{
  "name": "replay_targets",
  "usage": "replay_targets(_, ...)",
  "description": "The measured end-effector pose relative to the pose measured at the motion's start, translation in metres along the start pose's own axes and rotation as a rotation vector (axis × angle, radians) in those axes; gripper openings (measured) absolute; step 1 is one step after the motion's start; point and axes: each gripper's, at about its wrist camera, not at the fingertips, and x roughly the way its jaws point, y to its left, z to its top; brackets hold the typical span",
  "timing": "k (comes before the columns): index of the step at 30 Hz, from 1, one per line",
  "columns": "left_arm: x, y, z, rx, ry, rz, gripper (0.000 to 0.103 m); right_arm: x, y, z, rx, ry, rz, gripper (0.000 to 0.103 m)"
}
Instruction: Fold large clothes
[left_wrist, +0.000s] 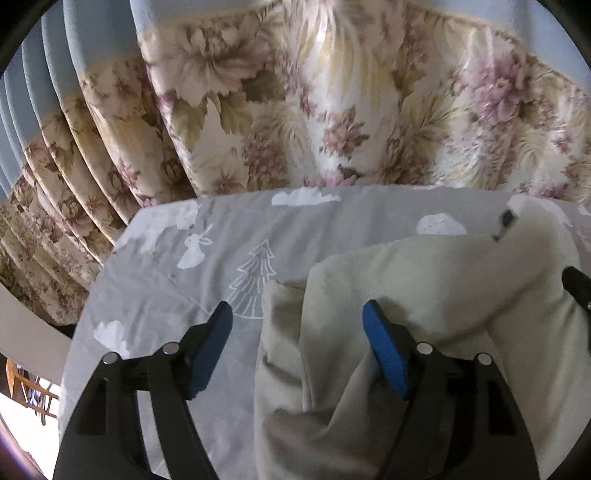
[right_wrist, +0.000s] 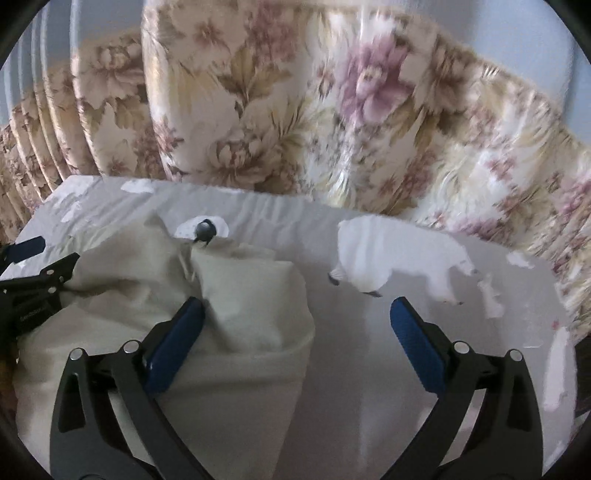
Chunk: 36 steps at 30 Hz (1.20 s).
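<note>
A cream fleece garment (left_wrist: 424, 295) lies bunched on a grey printed sheet (left_wrist: 177, 280). It also shows in the right wrist view (right_wrist: 243, 295), with a dark toggle (right_wrist: 205, 229) at its far edge. My left gripper (left_wrist: 297, 314) is open over the garment's left edge; its left blue pad (left_wrist: 210, 347) is over the sheet, its right pad (left_wrist: 384, 350) on the fleece. My right gripper (right_wrist: 297, 314) is open over the garment's right edge, left pad (right_wrist: 173, 343) on the fleece. The other gripper shows at the far left of the right wrist view (right_wrist: 37, 280).
The grey sheet (right_wrist: 369, 354) with white animal and tree prints covers the surface. Floral curtains (left_wrist: 295, 103) hang right behind its far edge, also in the right wrist view (right_wrist: 332, 110). A wooden chair (left_wrist: 26, 384) stands low at the left.
</note>
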Motion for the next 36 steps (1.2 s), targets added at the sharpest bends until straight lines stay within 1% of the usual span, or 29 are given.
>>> replay_targets(2,-0.027,0.006,-0.005,-0.013,-0.041,-0.024,0.074,-0.025,0.0,-0.008,0.002,-0.031,0.006,0.1)
replay_targets(5,-0.065,0.013,-0.019,-0.053,-0.076,-0.096,0.074,-0.06,0.002,-0.027,-0.006,-0.054,0.011,0.1)
replay_targets(8,-0.094,0.008,-0.041,-0.044,-0.095,-0.131,0.076,-0.085,0.001,-0.047,0.022,-0.064,0.049,0.1)
replay_targets(10,-0.106,0.001,-0.059,-0.029,-0.092,-0.147,0.076,-0.1,0.004,-0.062,0.041,-0.074,0.071,0.1)
replay_targets(11,-0.108,-0.003,-0.065,-0.021,-0.088,-0.15,0.076,-0.104,0.007,-0.069,0.032,-0.071,0.081,0.1)
replay_targets(13,-0.107,-0.01,-0.079,-0.008,-0.078,-0.127,0.076,-0.11,0.019,-0.088,0.0,-0.058,0.076,0.1)
replay_targets(16,-0.099,-0.013,-0.095,-0.019,-0.039,-0.125,0.076,-0.106,0.031,-0.108,-0.033,-0.027,0.062,0.1)
replay_targets(18,-0.095,-0.013,-0.101,-0.018,-0.034,-0.114,0.076,-0.1,0.035,-0.117,-0.041,-0.013,0.052,0.1)
replay_targets(22,-0.081,-0.016,-0.111,-0.008,-0.019,-0.099,0.08,-0.083,0.038,-0.129,-0.053,0.022,0.03,0.1)
replay_targets(23,-0.077,-0.016,-0.114,-0.006,-0.024,-0.091,0.084,-0.077,0.038,-0.131,-0.045,0.035,0.032,0.1)
replay_targets(25,-0.071,-0.016,-0.119,-0.012,-0.033,-0.087,0.086,-0.071,0.035,-0.133,-0.033,0.047,0.033,0.1)
replay_targets(28,-0.087,-0.008,-0.119,-0.048,-0.077,-0.136,0.083,-0.082,0.032,-0.125,-0.033,0.047,0.052,0.1)
replay_targets(30,-0.103,-0.002,-0.114,-0.052,-0.124,-0.17,0.084,-0.099,0.024,-0.118,-0.017,0.002,0.089,0.1)
replay_targets(31,-0.113,0.001,-0.11,-0.045,-0.152,-0.175,0.084,-0.107,0.018,-0.112,-0.007,-0.024,0.093,0.1)
replay_targets(33,-0.118,0.004,-0.099,-0.043,-0.164,-0.169,0.084,-0.112,0.009,-0.101,0.018,-0.037,0.095,0.1)
replay_targets(35,-0.116,0.01,-0.088,-0.049,-0.163,-0.163,0.084,-0.111,-0.001,-0.091,0.059,-0.038,0.121,0.1)
replay_targets(36,-0.113,0.015,-0.083,-0.057,-0.156,-0.176,0.084,-0.11,-0.005,-0.087,0.078,-0.036,0.136,0.1)
